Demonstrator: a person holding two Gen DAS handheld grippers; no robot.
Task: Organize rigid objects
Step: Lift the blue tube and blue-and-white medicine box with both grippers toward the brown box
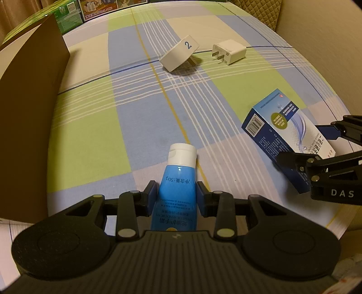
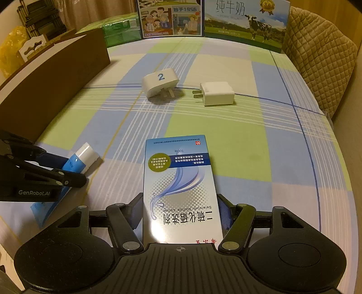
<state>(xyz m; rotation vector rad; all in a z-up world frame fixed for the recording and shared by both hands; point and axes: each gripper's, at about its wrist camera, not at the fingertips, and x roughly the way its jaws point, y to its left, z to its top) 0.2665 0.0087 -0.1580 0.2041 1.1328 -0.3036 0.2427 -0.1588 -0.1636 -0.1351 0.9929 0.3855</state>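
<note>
My left gripper (image 1: 176, 194) is shut on a blue hand-cream tube (image 1: 177, 181) with a white cap, held low over the checked cloth; it also shows in the right wrist view (image 2: 78, 161). My right gripper (image 2: 181, 212) is shut on a blue and white lotion box (image 2: 179, 185), which shows at the right of the left wrist view (image 1: 287, 133). A white plug marked "2" (image 1: 179, 53) (image 2: 160, 83) and a white charger (image 1: 229, 52) (image 2: 217, 93) lie farther back on the cloth.
A brown cardboard box wall (image 1: 29, 108) (image 2: 52, 88) stands along the left. Milk cartons (image 2: 246, 20) and a green pack (image 2: 120, 28) line the far edge. A quilted chair back (image 2: 316, 67) is at the right. The checked cloth (image 1: 135, 108) covers the table.
</note>
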